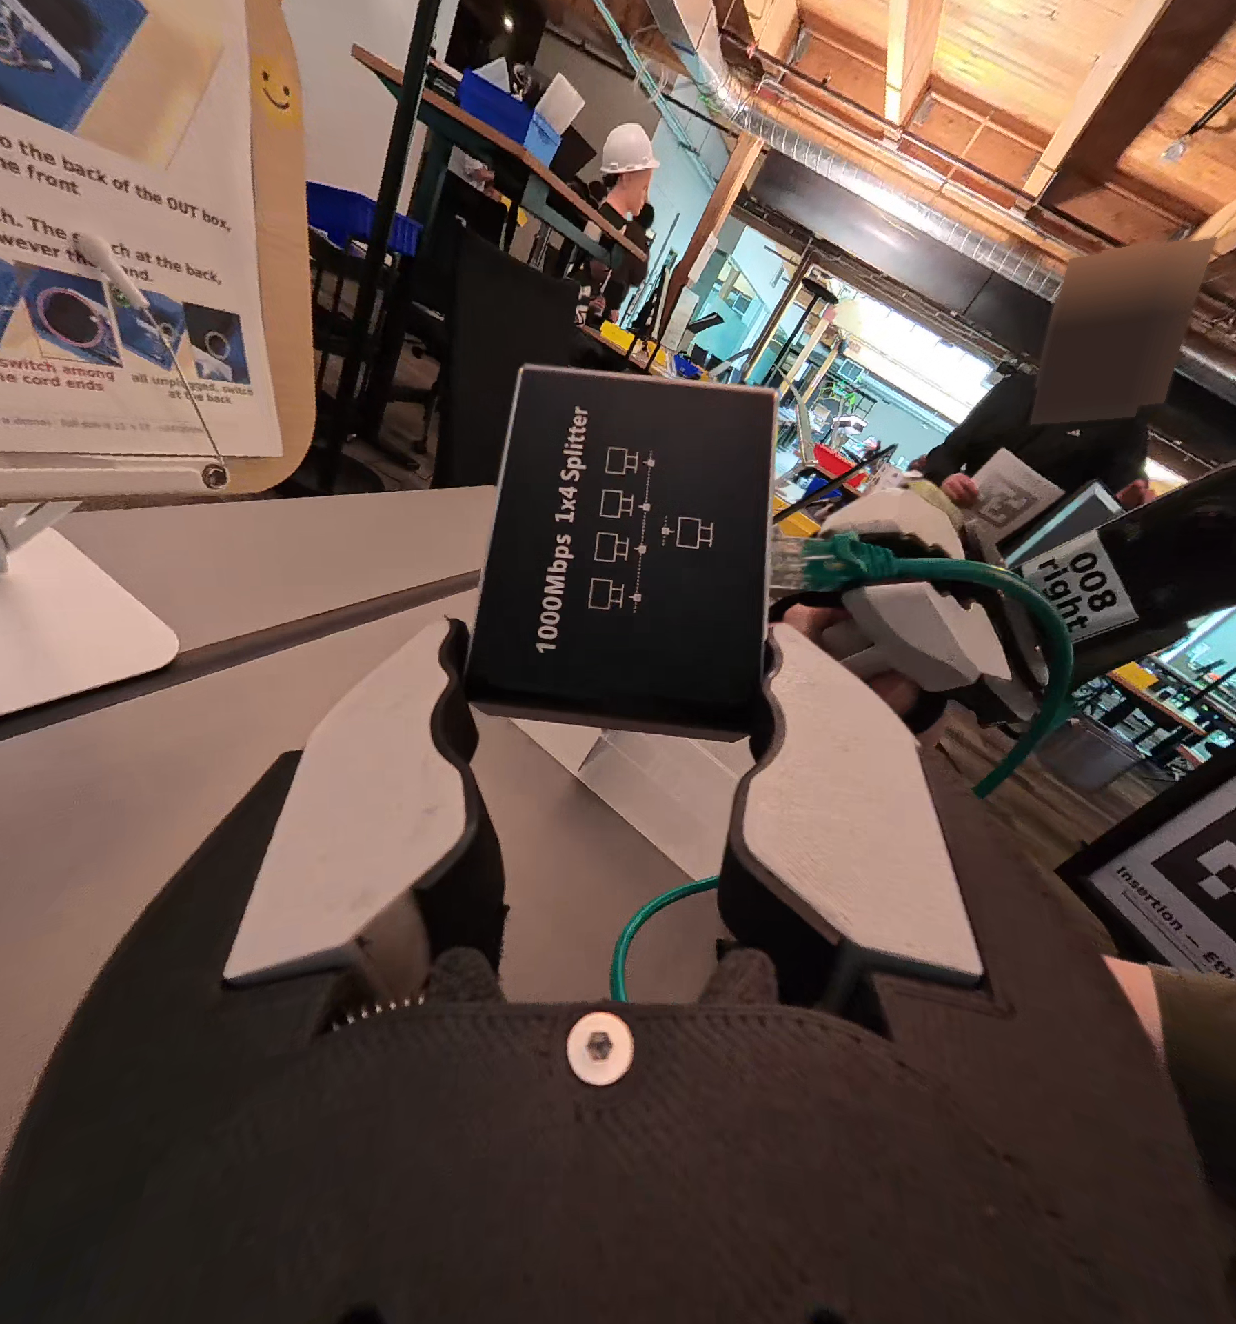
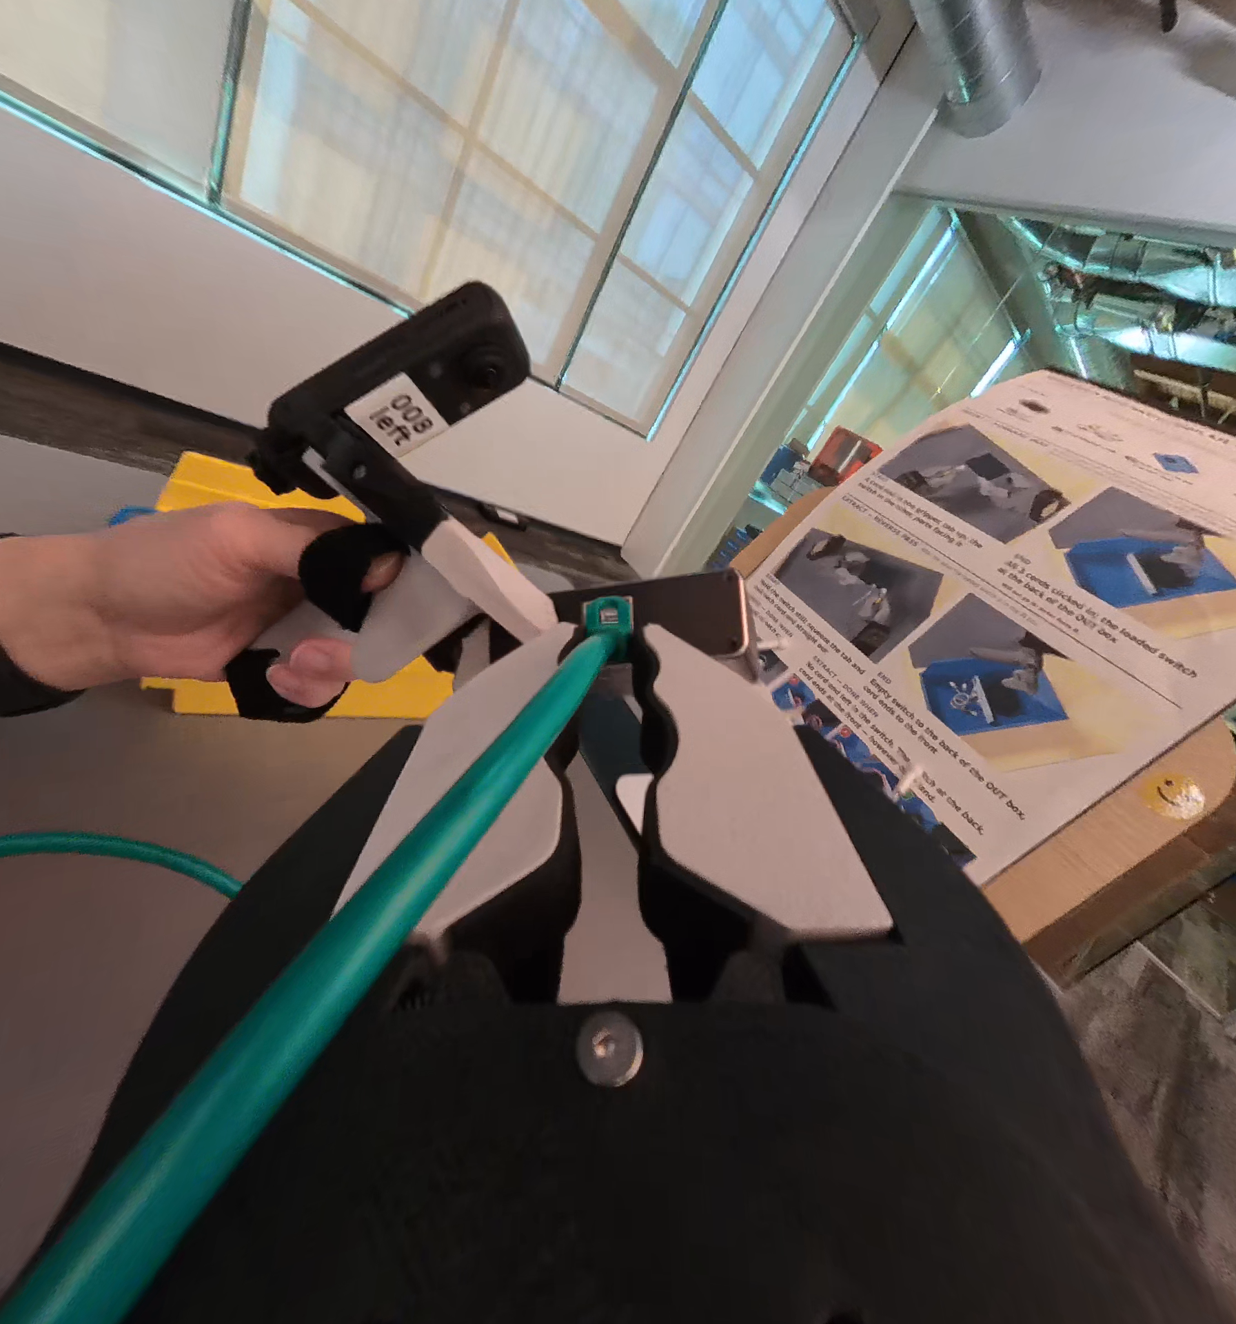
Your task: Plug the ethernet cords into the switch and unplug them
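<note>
My left gripper (image 1: 618,666) is shut on the near end of a black switch (image 1: 629,530) and holds it tilted up above the grey table (image 1: 99,824). My right gripper (image 1: 840,569) comes in from the right, shut on the plug (image 1: 808,566) of a green ethernet cord (image 1: 1030,645). The plug's clear tip sits at the switch's right side; I cannot tell if it is seated. In the right wrist view my right gripper (image 2: 607,645) pinches the green plug (image 2: 606,620) against the switch's edge (image 2: 672,602). The cord (image 2: 385,895) trails back over the left finger. The left gripper (image 2: 522,620), held by a hand, grips the switch from the left.
An instruction board (image 1: 99,251) on a white stand is at the left, and also shows in the right wrist view (image 2: 994,609). A framed marker card (image 1: 1209,881) stands at the right. A yellow bin (image 2: 300,680) lies behind the hand. People stand in the background.
</note>
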`<state>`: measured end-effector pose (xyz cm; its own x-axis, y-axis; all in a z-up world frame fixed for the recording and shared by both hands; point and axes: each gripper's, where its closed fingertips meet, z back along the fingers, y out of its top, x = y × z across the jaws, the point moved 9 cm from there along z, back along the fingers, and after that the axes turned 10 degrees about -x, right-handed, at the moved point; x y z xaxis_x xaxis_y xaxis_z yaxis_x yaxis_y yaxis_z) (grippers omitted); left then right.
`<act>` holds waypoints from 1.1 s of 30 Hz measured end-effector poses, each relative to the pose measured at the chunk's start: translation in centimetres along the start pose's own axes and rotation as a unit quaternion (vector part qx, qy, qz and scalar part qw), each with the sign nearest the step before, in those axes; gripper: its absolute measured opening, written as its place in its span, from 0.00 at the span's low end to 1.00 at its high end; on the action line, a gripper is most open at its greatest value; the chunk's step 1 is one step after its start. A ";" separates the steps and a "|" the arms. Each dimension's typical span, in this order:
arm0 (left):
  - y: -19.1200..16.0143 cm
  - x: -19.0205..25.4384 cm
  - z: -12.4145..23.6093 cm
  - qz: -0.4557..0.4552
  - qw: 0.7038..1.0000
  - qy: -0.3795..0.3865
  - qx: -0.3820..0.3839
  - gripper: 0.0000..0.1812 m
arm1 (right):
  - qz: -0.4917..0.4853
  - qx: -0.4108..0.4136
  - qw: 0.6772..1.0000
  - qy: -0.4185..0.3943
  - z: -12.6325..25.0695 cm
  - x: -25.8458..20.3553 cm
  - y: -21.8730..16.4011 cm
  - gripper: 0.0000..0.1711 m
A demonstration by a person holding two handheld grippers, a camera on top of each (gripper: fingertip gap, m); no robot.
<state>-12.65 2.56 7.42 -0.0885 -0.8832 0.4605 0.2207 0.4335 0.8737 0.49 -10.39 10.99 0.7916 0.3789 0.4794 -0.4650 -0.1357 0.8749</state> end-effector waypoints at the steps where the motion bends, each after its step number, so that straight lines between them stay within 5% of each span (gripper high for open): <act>1: 0.0 0.2 0.0 -0.004 1.000 0.004 0.000 0.42 | 0.002 0.014 1.000 0.003 0.1 -0.2 0.2 0.07; 18: 1.1 2.7 1.4 -0.088 0.993 0.062 0.042 0.42 | 0.090 0.002 0.991 -0.097 0.1 -2.2 2.3 0.07; 33: 2.0 4.3 2.9 -0.095 0.987 0.098 0.083 0.41 | 0.044 0.027 0.992 -0.115 0.0 -2.8 3.1 0.07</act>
<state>-15.45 0.20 11.59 0.0801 -0.9622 0.2604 0.0543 0.2651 0.9627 -3.17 -11.84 12.30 0.8210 0.1455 0.5521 -0.5194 -0.2112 0.8280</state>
